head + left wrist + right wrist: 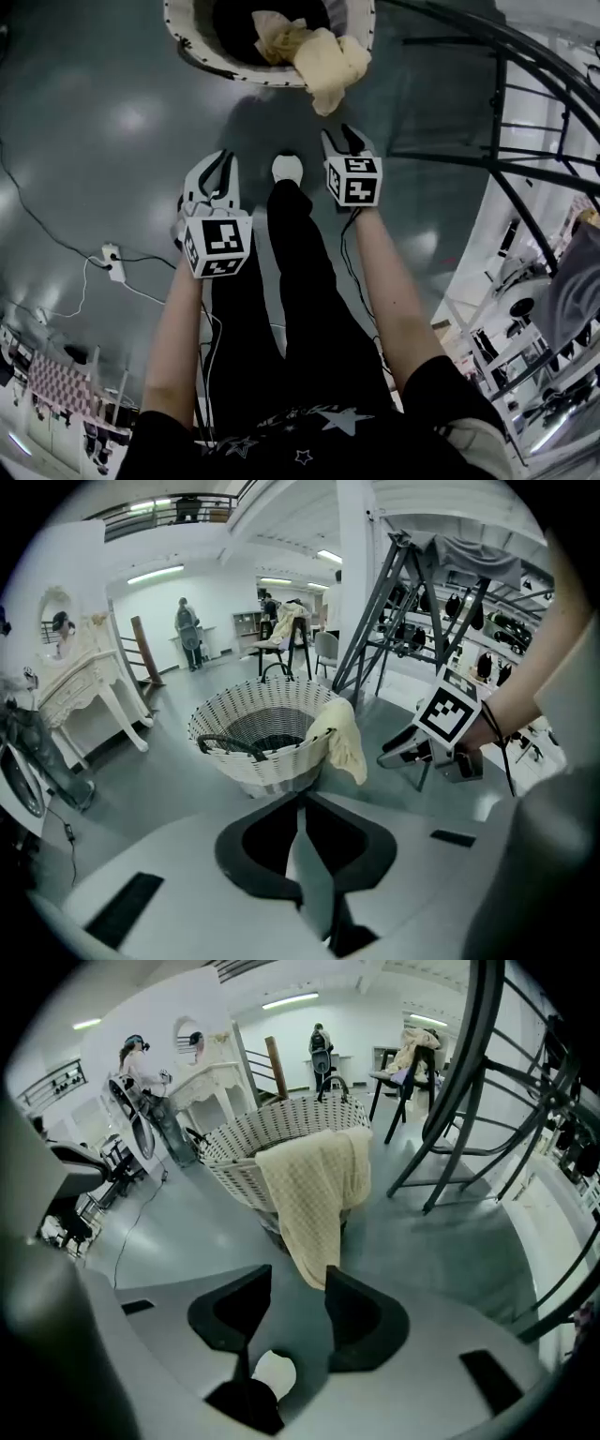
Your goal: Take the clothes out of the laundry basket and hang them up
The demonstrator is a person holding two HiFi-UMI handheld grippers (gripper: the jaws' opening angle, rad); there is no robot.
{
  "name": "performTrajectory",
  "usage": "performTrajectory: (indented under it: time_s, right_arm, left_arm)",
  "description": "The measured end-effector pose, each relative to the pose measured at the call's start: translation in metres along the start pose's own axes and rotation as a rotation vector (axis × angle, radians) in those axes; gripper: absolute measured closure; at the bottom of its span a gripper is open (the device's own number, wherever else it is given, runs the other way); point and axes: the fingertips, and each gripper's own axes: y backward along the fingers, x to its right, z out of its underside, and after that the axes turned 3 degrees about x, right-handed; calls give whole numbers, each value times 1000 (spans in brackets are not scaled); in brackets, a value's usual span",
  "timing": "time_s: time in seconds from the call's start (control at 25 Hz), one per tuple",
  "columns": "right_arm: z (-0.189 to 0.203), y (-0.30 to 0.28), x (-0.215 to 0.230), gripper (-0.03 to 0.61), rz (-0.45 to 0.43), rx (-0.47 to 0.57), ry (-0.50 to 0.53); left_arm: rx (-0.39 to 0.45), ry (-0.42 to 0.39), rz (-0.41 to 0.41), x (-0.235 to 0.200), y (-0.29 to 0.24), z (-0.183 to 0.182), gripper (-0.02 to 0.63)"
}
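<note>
Right tool (pixel 298 1277) up front: jaws spread, nothing between them, aimed at the yellow cloth (pixel 314 1190) draped over the rim of the basket (pixel 281 1124). That hanging edge looks like the easy first pinch. Left tool (pixel 302 808) is pressed together and empty, waiting alongside. The rack (pixel 498 103) stands near the basket, handy for hanging.

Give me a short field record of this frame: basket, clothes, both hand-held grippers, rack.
basket: white wicker laundry basket on the grey floor
clothes: yellow cloth draped over its rim; dark garment inside
left hand-held gripper: shut, empty
right hand-held gripper: open, empty, aimed at the yellow cloth
rack: dark metal frame right of the basket
</note>
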Motion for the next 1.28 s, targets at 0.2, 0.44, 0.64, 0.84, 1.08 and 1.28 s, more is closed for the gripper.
performTrajectory:
  time_s: [0.2,0.44,0.64,0.84,1.08,1.28]
  right_arm:
    - [24,-48,12,335,-23,-79,54]
    - [37,-89,28,302,22,-111,62]
    - [22,-97,37,397,86,-82,37]
    - [18,-74,34,540,120,-101,82]
    - [26,-27,19,549,62,-81,45]
    - [16,27,-13,551,-41,-29,-7]
  left_arm:
    - [-27,26,-14,1,-21,14,576]
    - [-67,65,-10,11,-37,40,576]
    - [-83,76,13,20,-41,48,576]
    - [-72,64,19,20,-39,38,575]
    - [-62,40,25,18,-26,25,575]
    - [-68,5,56,26,0,19,575]
